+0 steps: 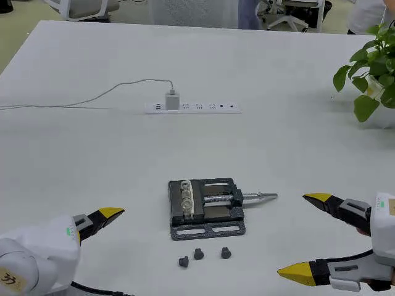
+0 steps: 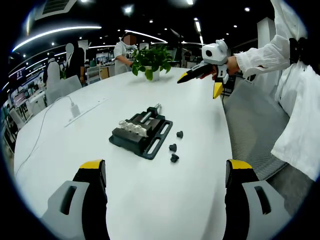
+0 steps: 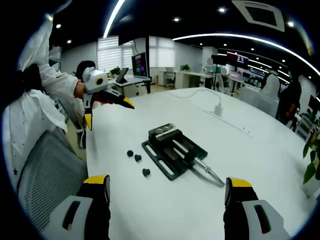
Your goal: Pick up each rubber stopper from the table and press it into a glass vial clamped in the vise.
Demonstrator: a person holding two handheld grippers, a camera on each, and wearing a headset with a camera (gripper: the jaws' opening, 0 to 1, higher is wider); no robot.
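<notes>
Gripper jaws stand wide apart on my left gripper (image 2: 166, 166) and right gripper (image 3: 167, 181) above the tabletop (image 1: 278, 74); three rubber stoppers (image 1: 199, 253) lie near the vise (image 1: 216, 213) holding glass vials (image 1: 186, 196).

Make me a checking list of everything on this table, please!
Surface: white table.
Job's things: dark vise clamping a row of glass vials; three rubber stoppers lie loose on the table beside the vise.
Clutter: potted plant at the table's edge.
Grippers: left claw and right claw are open, holding nothing, either side of the vise.
Cables: power strip with a charger plugged in; its cable runs off the table.
Surroundings: office chair; a person stands beyond the table.
</notes>
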